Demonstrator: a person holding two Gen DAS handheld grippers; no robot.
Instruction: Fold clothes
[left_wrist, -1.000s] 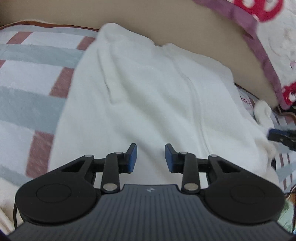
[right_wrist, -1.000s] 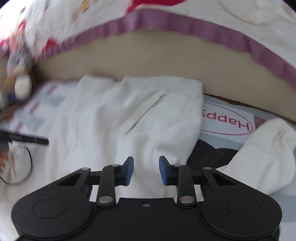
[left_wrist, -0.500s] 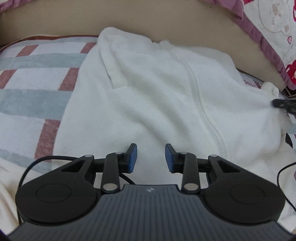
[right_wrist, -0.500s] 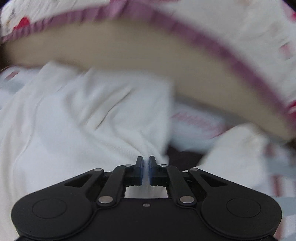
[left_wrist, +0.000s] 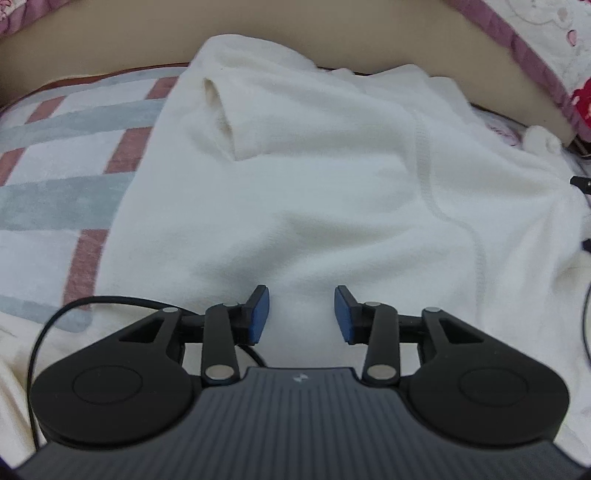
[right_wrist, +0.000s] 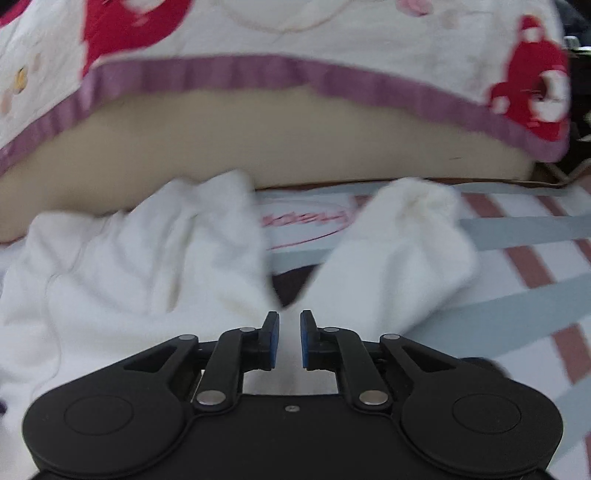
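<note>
A white fleece garment (left_wrist: 314, 177) with a zip seam lies spread on the striped bedcover (left_wrist: 55, 192). My left gripper (left_wrist: 301, 314) hovers open just above its near part, with bare fabric showing between the blue pads. In the right wrist view the same white garment (right_wrist: 140, 273) lies bunched at the left, and its sleeve (right_wrist: 399, 251) stretches away to the right. My right gripper (right_wrist: 289, 339) has its pads drawn close on a fold of white cloth where the body and the sleeve meet. This view is blurred by motion.
A beige cushion edge (right_wrist: 258, 144) and a purple-trimmed quilt with red prints (right_wrist: 295, 40) rise behind the garment. A black cable (left_wrist: 48, 325) loops by my left gripper. A dark item (right_wrist: 291, 284) and a printed oval label (right_wrist: 306, 221) show between body and sleeve.
My right gripper went from open to closed on the garment's fold and has swung to the right, dragging cloth. My left gripper stayed open and drew slightly back over the garment.
</note>
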